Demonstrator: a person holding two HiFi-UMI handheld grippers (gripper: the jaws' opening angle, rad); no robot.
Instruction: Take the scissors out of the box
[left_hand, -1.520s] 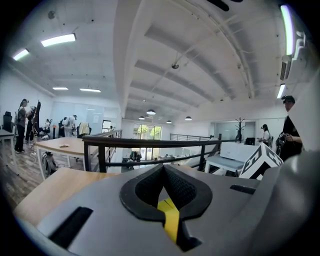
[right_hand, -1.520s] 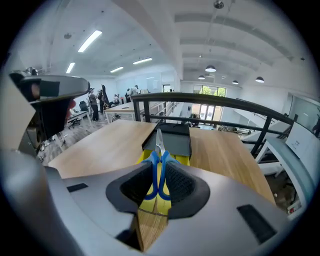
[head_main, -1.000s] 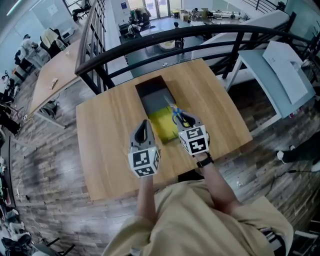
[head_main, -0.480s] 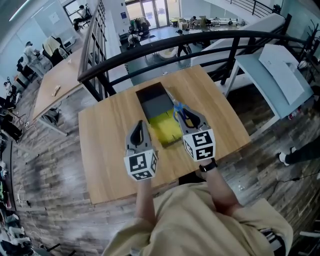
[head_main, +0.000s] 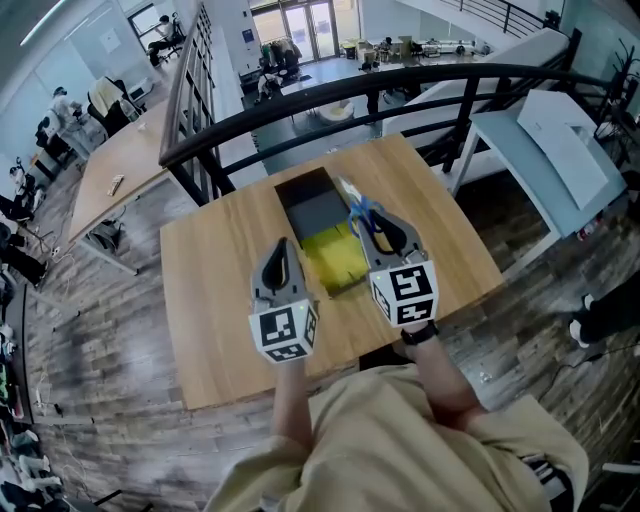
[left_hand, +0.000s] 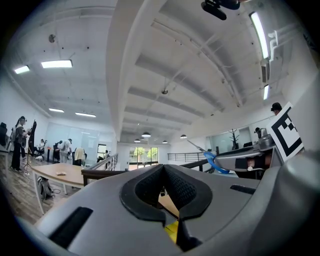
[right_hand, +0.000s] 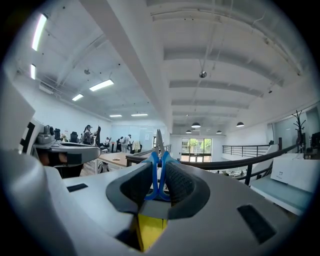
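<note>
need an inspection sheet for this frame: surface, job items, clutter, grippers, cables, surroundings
Surface: wooden table, carrying only the box.
Job's things: open box mid-table, dark inside with yellow at its near end; blue-handled scissors out of the box, held over its right edge, blades pointing away from the person.
Clutter: nothing seen.
Grippers: right gripper shut on the scissors' handles; left gripper jaws look together, nothing between them, held left of the box.
Cables: nothing seen.
Surroundings: black railing just behind the table; white table to the right; second wooden table to the left.
</note>
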